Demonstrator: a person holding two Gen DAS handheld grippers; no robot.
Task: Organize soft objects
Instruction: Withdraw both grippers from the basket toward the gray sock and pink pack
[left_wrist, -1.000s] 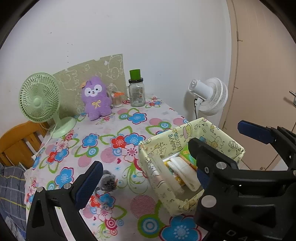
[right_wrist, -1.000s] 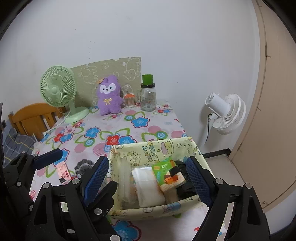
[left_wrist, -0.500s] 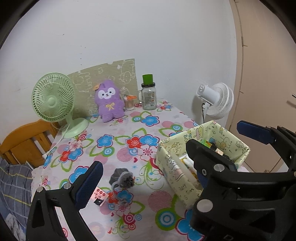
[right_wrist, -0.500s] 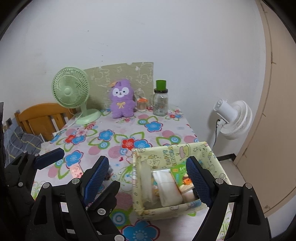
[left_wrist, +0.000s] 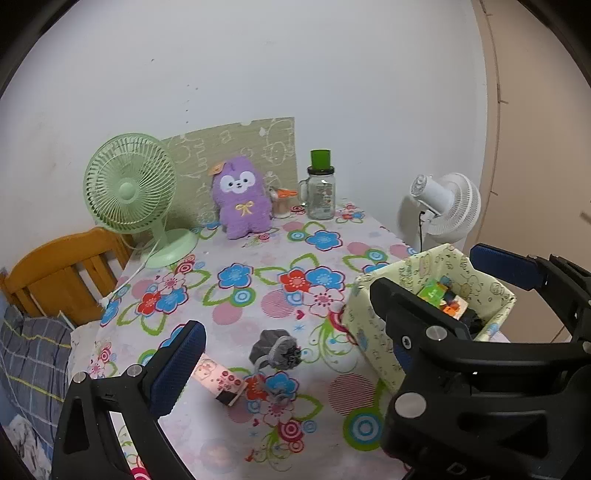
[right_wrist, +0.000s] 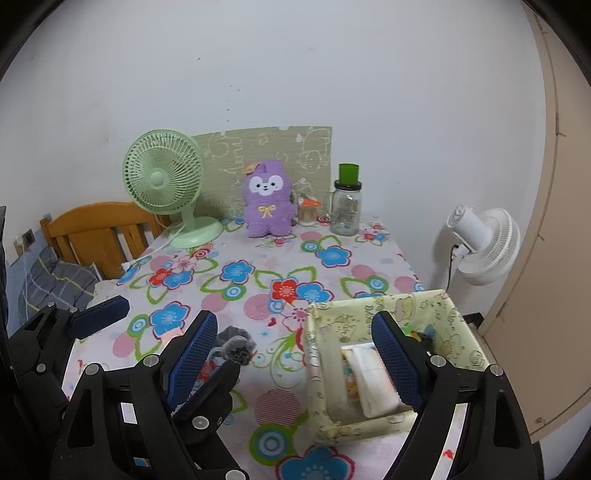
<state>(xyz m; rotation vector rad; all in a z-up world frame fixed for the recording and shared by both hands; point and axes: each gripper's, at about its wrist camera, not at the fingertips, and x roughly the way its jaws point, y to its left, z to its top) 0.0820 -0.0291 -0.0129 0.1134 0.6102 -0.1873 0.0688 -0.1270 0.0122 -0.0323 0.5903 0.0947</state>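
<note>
A purple plush toy (left_wrist: 241, 201) (right_wrist: 266, 205) stands upright at the back of the flowered table. A small grey soft item (left_wrist: 275, 349) (right_wrist: 236, 345) lies near the table's front. A yellow fabric basket (left_wrist: 373, 332) (right_wrist: 388, 306) at the front right holds several packets. My left gripper (left_wrist: 284, 358) is open and empty, above the table's front, with the grey item between its fingers' line of sight. My right gripper (right_wrist: 295, 358) is open and empty, over the basket's left wall. The left gripper shows in the right wrist view (right_wrist: 99, 317).
A green desk fan (left_wrist: 133, 192) stands at the back left, a glass jar with a green cap (left_wrist: 320, 192) and a small cup (left_wrist: 282, 201) at the back. A pink flat item (left_wrist: 219, 380) lies beside the grey one. A white fan (left_wrist: 443, 206) is right of the table, a wooden headboard (left_wrist: 62, 273) left.
Both grippers have pulled back and up from the table. The basket and grey item now sit lower and farther right in the views. Both stay open.
</note>
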